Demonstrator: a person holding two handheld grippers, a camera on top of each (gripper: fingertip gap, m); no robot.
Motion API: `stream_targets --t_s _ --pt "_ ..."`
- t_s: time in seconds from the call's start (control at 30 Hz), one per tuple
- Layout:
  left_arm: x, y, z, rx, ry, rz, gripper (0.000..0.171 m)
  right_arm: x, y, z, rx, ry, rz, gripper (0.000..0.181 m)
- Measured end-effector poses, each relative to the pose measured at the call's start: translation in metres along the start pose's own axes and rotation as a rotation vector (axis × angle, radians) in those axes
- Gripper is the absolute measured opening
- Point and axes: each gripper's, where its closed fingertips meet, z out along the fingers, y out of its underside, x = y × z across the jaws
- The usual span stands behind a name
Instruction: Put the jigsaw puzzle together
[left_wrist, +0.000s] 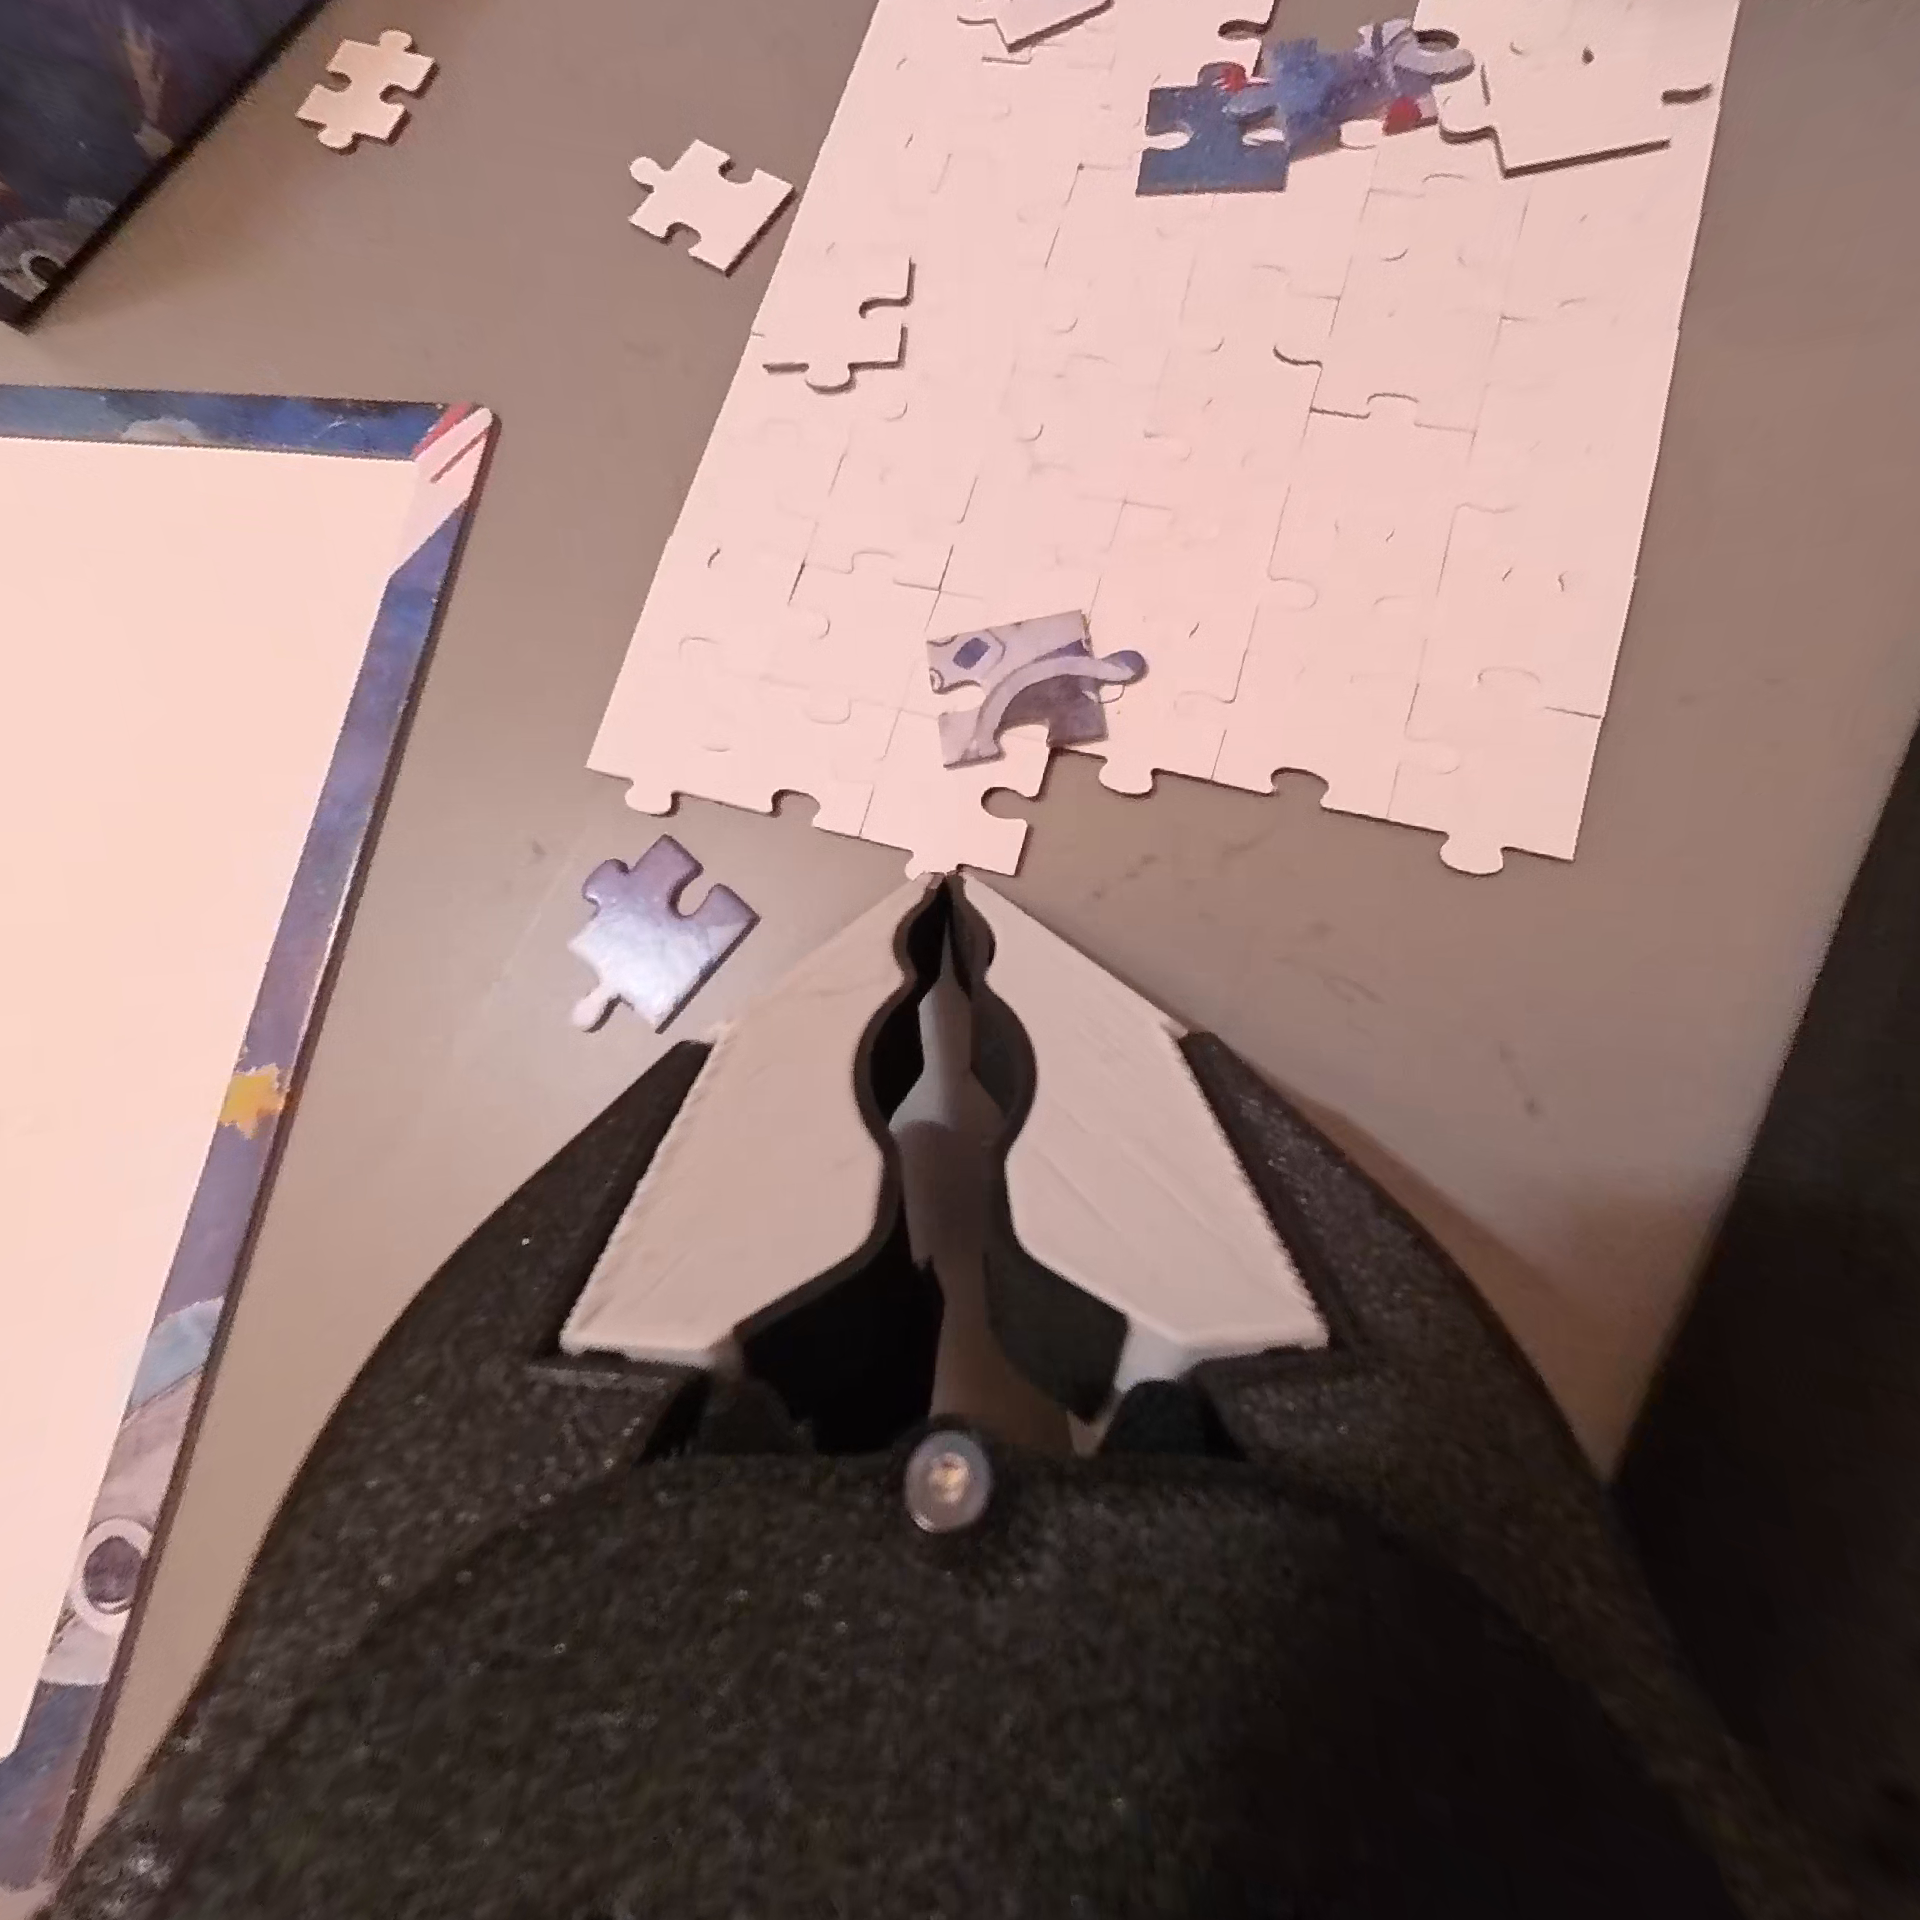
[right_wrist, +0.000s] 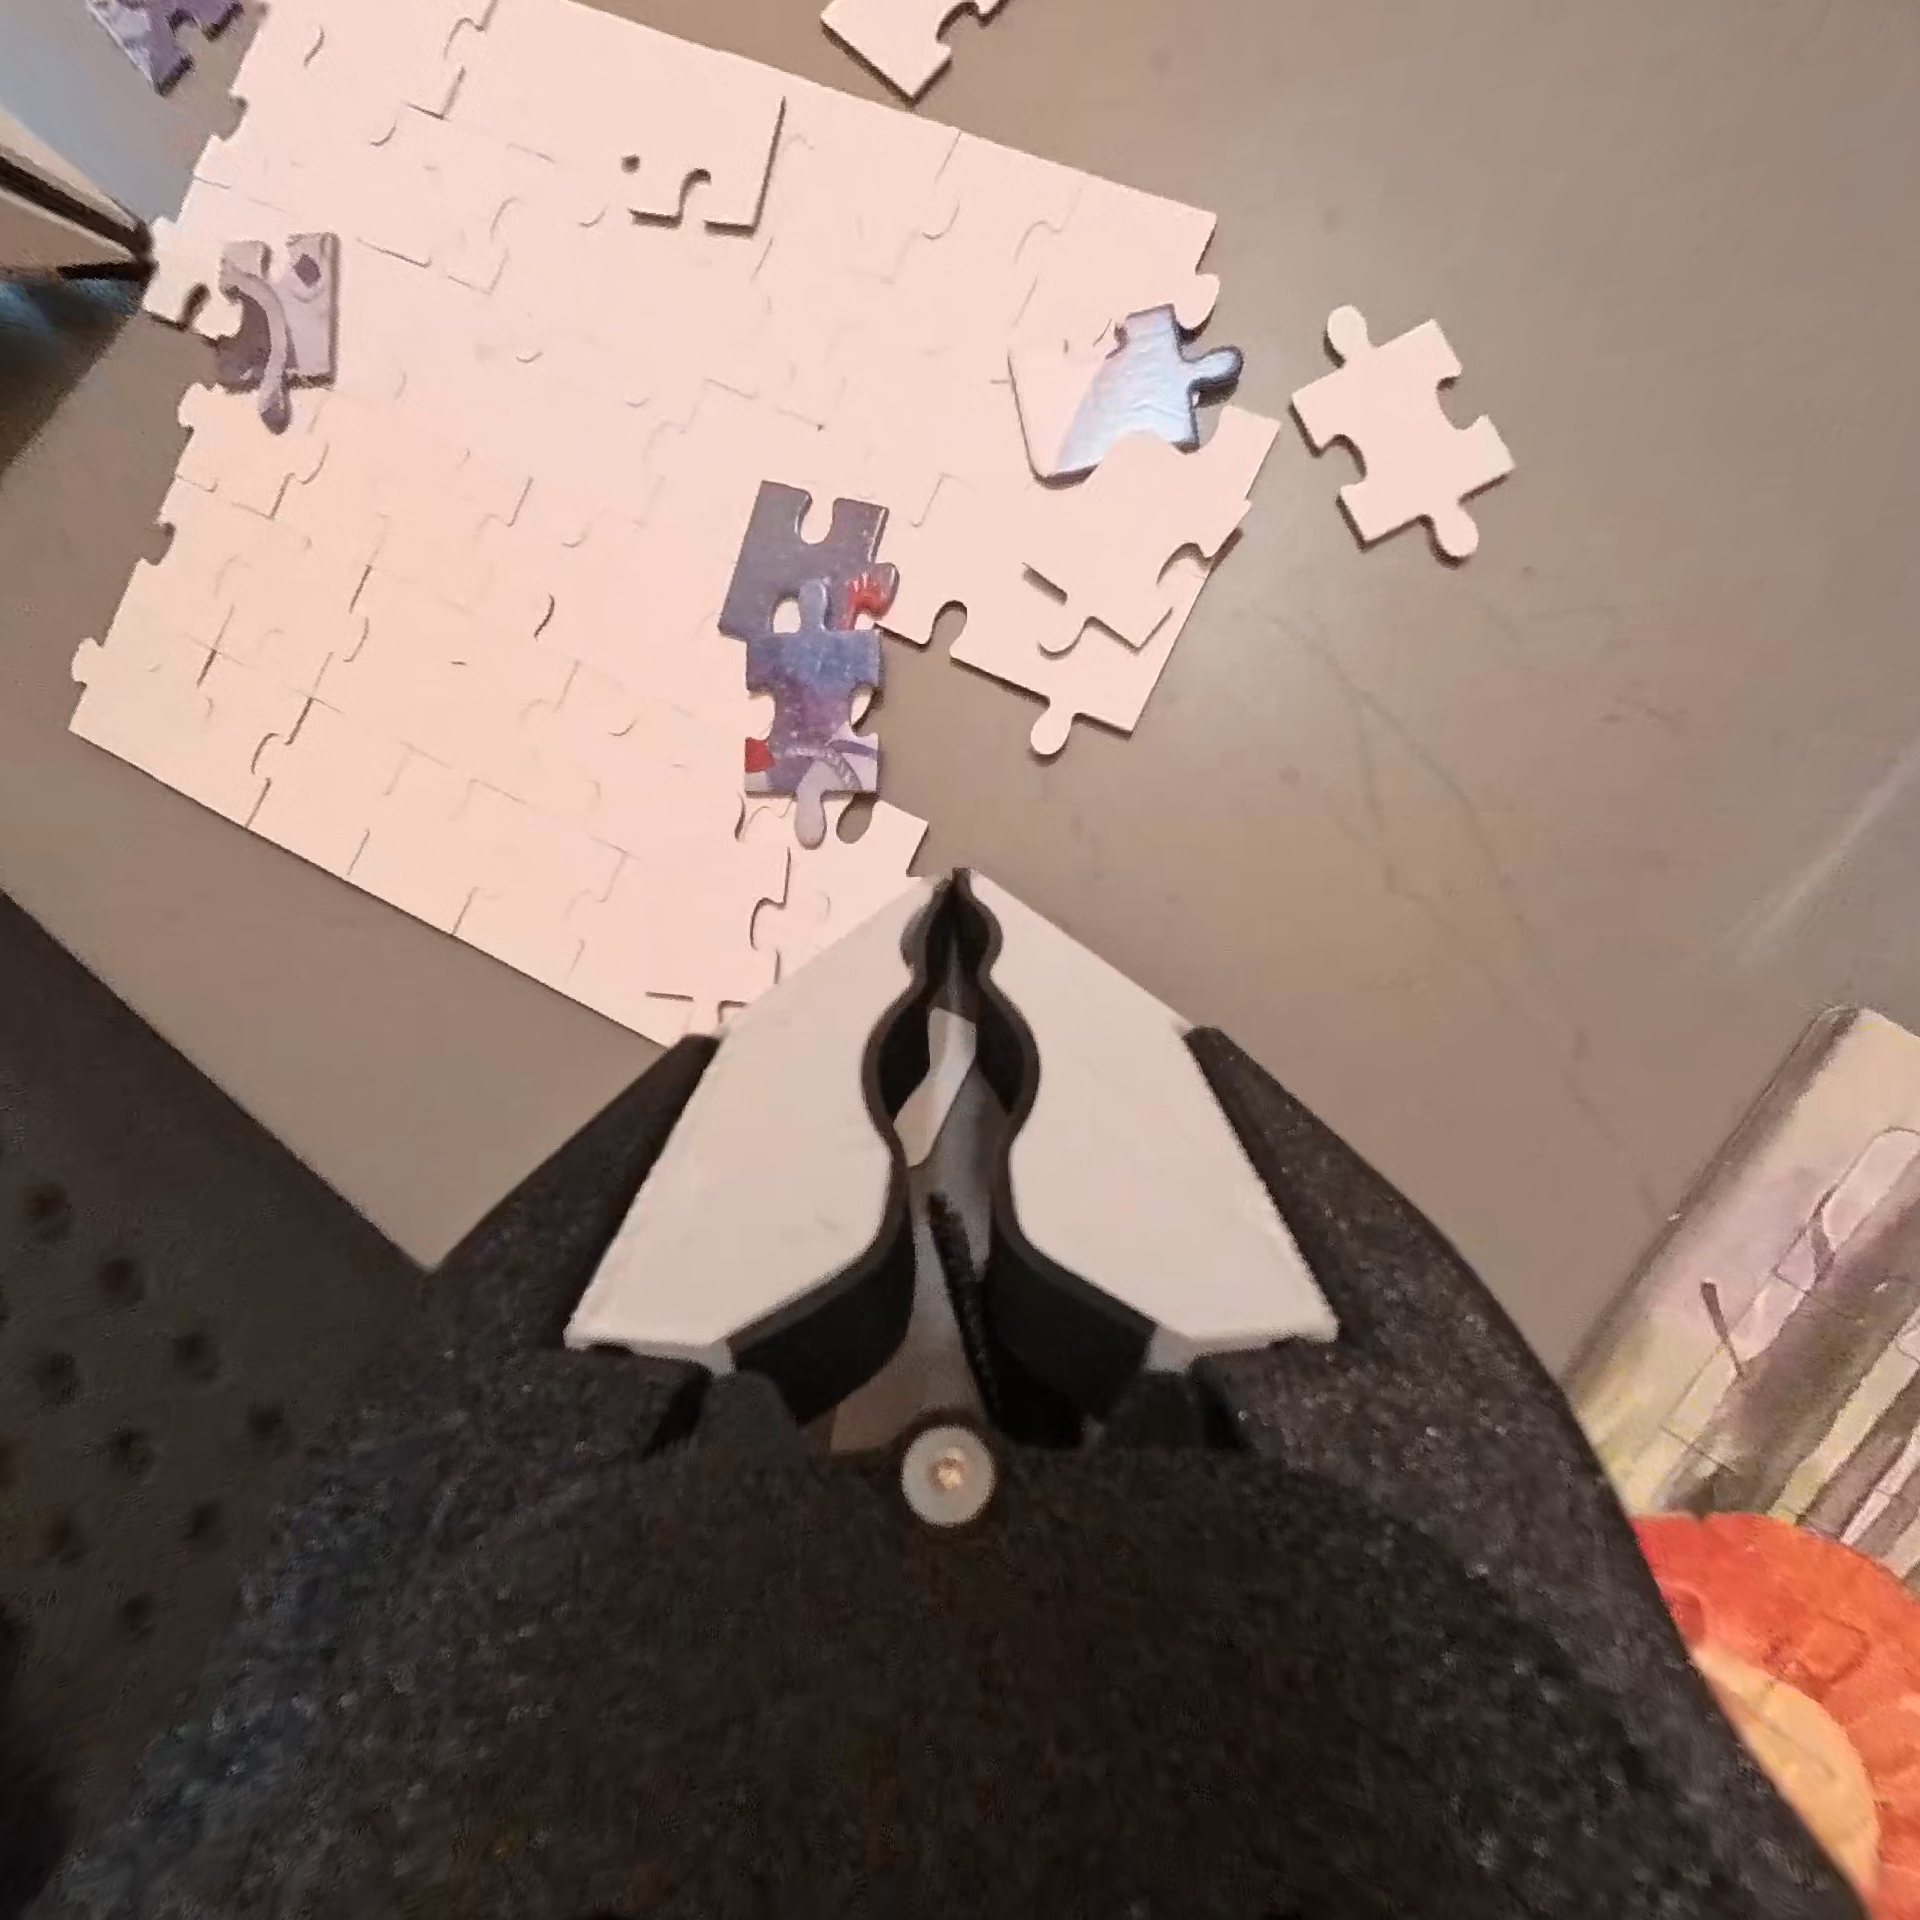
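Note:
A large sheet of joined puzzle pieces (left_wrist: 1195, 468) lies blank side up on the grey table; it also shows in the right wrist view (right_wrist: 499, 499). Picture-side-up pieces lie on it: one near its near edge (left_wrist: 1023, 686), and a blue cluster (left_wrist: 1278, 114) farther off, seen too in the right wrist view (right_wrist: 816, 655). A loose blue piece (left_wrist: 655, 945) lies on the table left of my left gripper (left_wrist: 948, 883), which is shut and empty at the sheet's near edge. My right gripper (right_wrist: 956, 883) is shut and empty at the sheet's corner.
Loose blank pieces (left_wrist: 712, 203) (left_wrist: 369, 88) (right_wrist: 1397, 447) lie on the table. A puzzle tray with a blue border (left_wrist: 343, 790) sits at left, a dark box (left_wrist: 94, 156) beyond it. A pictured box (right_wrist: 1766, 1299) and an orange object (right_wrist: 1787, 1683) sit at right.

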Motion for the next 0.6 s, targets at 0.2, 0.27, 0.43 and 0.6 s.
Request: stream_targets --t_s 0.2,0.27,0.43,0.6 --pt "-0.001 0.001 0.000 0.001 -0.005 0.000 0.000 -0.017 -0.021 -0.017 0.158 -0.200 0.134 0.000" --pt "0.001 0.000 0.000 0.006 0.002 -0.002 0.000 -0.047 -0.041 -0.034 0.252 -0.423 0.198 0.000" --pt "0.001 0.000 0.000 0.012 0.009 -0.007 0.000 -0.055 -0.043 -0.044 0.279 -0.347 0.094 0.000" --pt "0.001 0.000 -0.001 0.008 -0.010 0.021 0.000 0.014 0.028 -0.032 0.006 0.080 0.075 0.031"
